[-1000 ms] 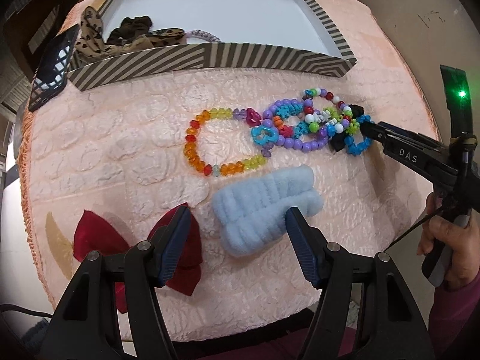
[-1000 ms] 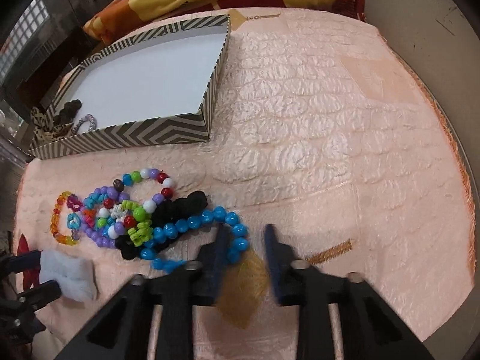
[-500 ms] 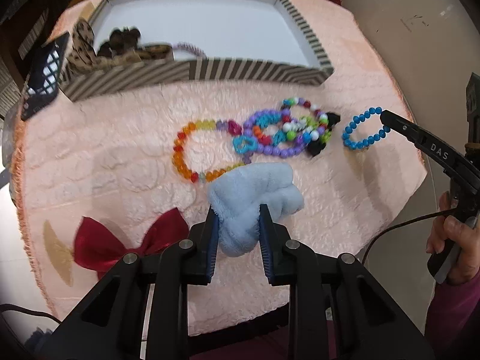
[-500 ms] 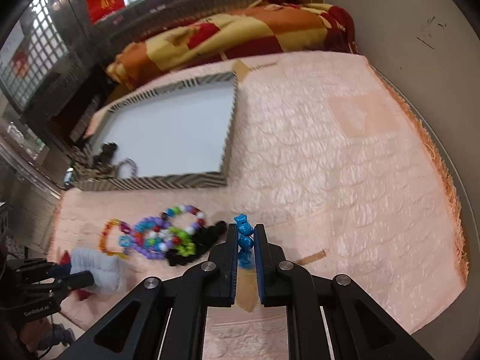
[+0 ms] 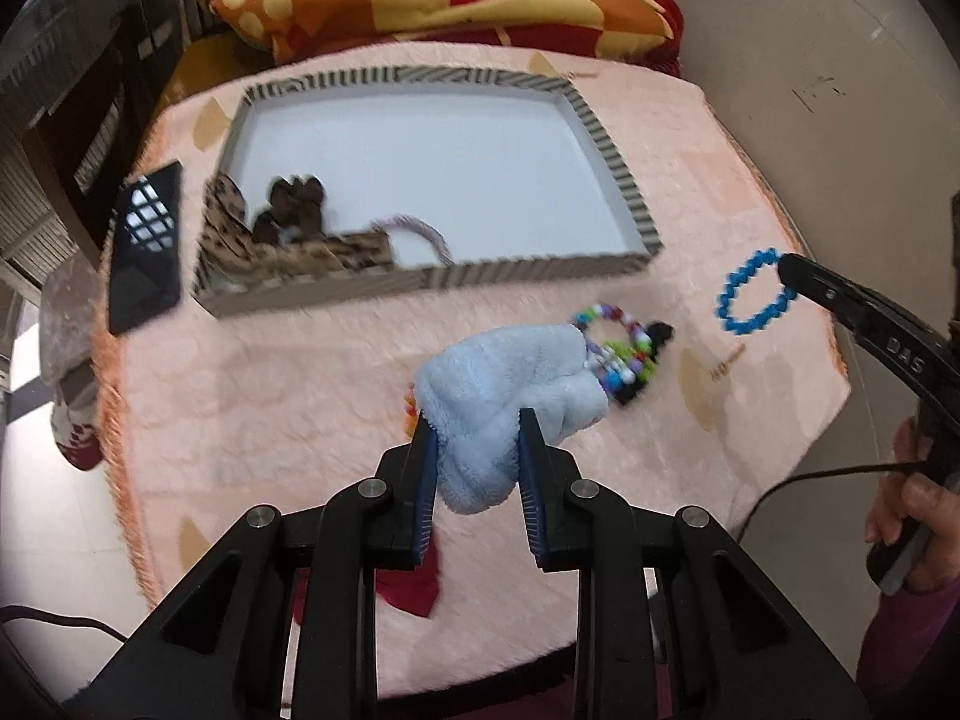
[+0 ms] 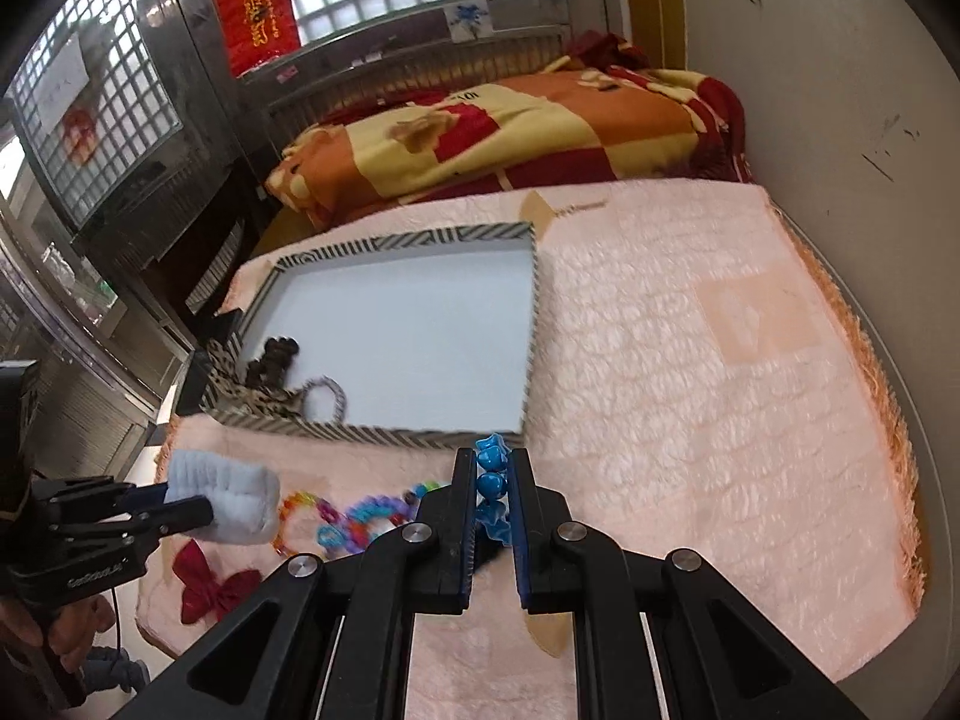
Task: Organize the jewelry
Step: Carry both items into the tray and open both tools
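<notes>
Above the pink mat (image 5: 312, 372), left claw (image 5: 477, 444) pinches the fluffy blue scrunchie (image 5: 510, 384); right claw (image 6: 493, 480) clamps the blue bracelet (image 5: 750, 300), both angled downward.

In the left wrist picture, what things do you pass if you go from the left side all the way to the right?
Black phone → leopard-print hair bow → light blue fluffy scrunchie in the left gripper → pile of colourful bead bracelets → blue bead bracelet → right gripper.

A pink quilted bedspread (image 5: 312, 372) carries a striped tray (image 5: 612, 150), beaded bracelets (image 5: 618, 354), a red bow (image 6: 210, 585) and a phone (image 5: 144, 258).
</notes>
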`<control>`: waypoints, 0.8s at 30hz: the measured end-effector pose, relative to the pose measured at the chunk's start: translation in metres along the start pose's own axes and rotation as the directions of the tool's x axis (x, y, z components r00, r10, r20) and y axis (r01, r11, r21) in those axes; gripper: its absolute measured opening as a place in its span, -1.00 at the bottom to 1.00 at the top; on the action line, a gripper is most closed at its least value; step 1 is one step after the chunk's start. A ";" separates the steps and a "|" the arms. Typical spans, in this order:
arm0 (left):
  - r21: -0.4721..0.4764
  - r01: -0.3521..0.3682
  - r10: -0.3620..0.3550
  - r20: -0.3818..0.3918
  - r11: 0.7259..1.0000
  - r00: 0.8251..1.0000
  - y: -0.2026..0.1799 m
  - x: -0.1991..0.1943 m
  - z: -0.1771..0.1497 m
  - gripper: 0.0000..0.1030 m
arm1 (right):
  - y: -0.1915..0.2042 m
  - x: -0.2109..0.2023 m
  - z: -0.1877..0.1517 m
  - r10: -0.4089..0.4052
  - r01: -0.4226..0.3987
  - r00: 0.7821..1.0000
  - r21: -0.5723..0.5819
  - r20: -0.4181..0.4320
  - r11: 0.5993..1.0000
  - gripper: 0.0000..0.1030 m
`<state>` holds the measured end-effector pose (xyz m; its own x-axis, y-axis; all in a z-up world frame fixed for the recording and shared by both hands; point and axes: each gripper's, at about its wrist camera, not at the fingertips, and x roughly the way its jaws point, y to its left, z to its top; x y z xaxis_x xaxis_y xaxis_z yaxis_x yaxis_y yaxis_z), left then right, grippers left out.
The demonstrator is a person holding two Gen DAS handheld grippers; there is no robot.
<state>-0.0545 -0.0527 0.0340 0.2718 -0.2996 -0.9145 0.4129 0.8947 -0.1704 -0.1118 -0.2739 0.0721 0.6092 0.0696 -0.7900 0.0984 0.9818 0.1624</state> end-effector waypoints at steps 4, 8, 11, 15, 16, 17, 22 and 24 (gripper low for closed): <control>-0.003 -0.026 0.026 0.024 1.000 0.999 0.013 -0.001 0.015 -0.55 | 0.017 0.010 0.011 0.007 -0.007 1.000 -0.018 -0.001 1.000 -0.82; -0.023 -0.062 0.063 0.048 0.998 0.997 0.031 0.000 0.030 -0.55 | 0.034 0.019 0.023 0.014 -0.014 1.000 -0.040 -0.002 0.999 -0.82; -0.034 -0.075 0.077 0.050 0.997 0.996 0.043 0.003 0.038 -0.55 | 0.046 0.027 0.031 0.017 -0.018 1.000 -0.055 -0.003 0.998 -0.82; -0.051 -0.094 0.096 0.052 0.994 0.994 0.060 0.008 0.050 -0.55 | 0.060 0.037 0.044 0.021 -0.021 1.000 -0.068 0.000 0.997 -0.82; -0.053 -0.094 0.097 0.052 0.994 0.994 0.063 0.009 0.053 -0.55 | 0.063 0.039 0.046 0.022 -0.022 1.000 -0.071 0.000 0.997 -0.82; -0.053 -0.094 0.097 0.052 0.994 0.994 0.066 0.010 0.056 -0.55 | 0.066 0.042 0.049 0.022 -0.022 1.000 -0.076 0.000 0.997 -0.82; -0.077 -0.084 0.088 0.051 0.993 0.995 0.084 0.016 0.078 -0.55 | 0.085 0.062 0.064 0.037 -0.039 0.999 -0.094 -0.015 0.995 -0.82; -0.101 -0.072 0.077 0.044 0.992 0.996 0.093 0.020 0.089 -0.55 | 0.094 0.071 0.070 0.048 -0.050 0.999 -0.103 -0.025 0.993 -0.82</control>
<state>0.0667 -0.0052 0.0329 0.3412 -0.2440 -0.9078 0.3020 0.9430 -0.1400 -0.0046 -0.1894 0.0725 0.5933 0.1209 -0.7958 -0.0140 0.9901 0.1400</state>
